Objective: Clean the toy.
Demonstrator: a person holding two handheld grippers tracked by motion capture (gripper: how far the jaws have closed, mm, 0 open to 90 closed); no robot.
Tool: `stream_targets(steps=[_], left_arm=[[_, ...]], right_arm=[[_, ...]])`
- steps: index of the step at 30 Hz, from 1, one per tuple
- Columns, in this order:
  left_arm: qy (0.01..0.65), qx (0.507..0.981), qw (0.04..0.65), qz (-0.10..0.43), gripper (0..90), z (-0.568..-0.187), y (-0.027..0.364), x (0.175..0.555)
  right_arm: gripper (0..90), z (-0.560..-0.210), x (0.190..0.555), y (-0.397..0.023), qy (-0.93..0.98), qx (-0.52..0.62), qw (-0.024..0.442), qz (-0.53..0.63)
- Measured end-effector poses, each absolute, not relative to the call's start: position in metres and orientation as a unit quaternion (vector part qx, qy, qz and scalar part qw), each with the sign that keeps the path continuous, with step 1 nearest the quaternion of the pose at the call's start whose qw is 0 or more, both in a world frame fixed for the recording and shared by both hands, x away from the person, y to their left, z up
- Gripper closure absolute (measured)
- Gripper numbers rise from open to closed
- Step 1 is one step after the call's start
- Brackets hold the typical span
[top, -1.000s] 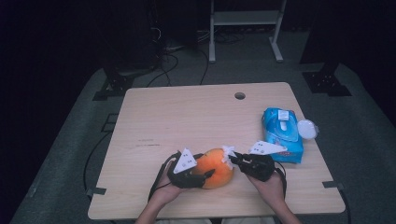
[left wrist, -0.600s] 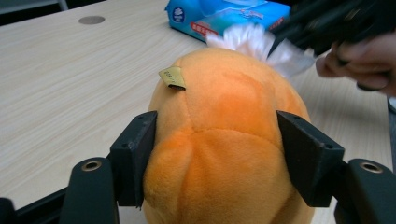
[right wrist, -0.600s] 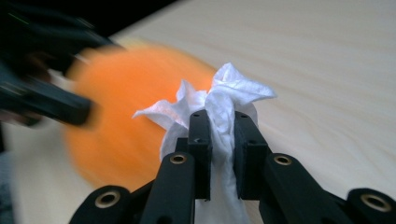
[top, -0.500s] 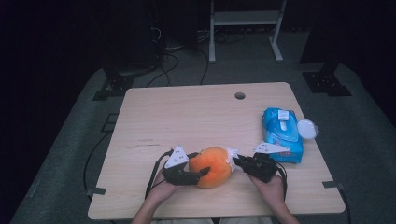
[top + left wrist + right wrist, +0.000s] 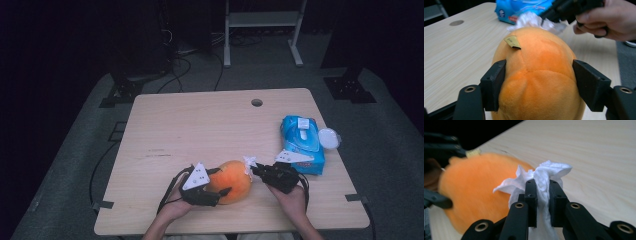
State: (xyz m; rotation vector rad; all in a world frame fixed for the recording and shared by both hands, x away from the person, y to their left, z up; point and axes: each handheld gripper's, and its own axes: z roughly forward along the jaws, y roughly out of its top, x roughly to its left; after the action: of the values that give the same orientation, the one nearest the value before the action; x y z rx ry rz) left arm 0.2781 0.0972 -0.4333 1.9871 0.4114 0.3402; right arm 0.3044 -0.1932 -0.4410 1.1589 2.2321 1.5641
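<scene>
The orange plush toy [image 5: 233, 181] lay at the table's [image 5: 200, 130] six o'clock edge. The left gripper [image 5: 220, 186] straddled it, its jaws just having been opening, pads beside its flanks. At three o'clock of the toy, the right gripper [image 5: 250, 167] pinched a white wipe [image 5: 541, 180] against it.

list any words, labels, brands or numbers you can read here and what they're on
No text can be read for certain.
Small tan tag on the orange plush toy: a faint printed line, too small to read.
Blue wipes pack: red and white label patches in the left gripper view, too blurred to read.
White flap label on the pack's top: no lettering can be made out.
White wipe in the right gripper: blank.
</scene>
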Motion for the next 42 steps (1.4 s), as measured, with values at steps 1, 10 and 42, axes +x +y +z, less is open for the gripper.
stream_targets(steps=[1, 10, 42], left_arm=[[0.171, 0.826, 0.518, 0.14, 29.2, -0.433, 0.097, 0.278], [0.203, 0.813, 0.517, 0.174, 32.7, -0.432, 0.093, 0.279], [0.136, 0.841, 0.504, 0.142, 32.8, -0.43, 0.089, 0.272]], right_arm=[[78.4, -0.438, 0.303, -0.193, 0.75, 0.384, 0.093, 0.531], [78.5, -0.437, 0.305, -0.193, 0.747, 0.39, 0.08, 0.532], [78.5, -0.441, 0.308, -0.199, 0.745, 0.393, 0.066, 0.535]])
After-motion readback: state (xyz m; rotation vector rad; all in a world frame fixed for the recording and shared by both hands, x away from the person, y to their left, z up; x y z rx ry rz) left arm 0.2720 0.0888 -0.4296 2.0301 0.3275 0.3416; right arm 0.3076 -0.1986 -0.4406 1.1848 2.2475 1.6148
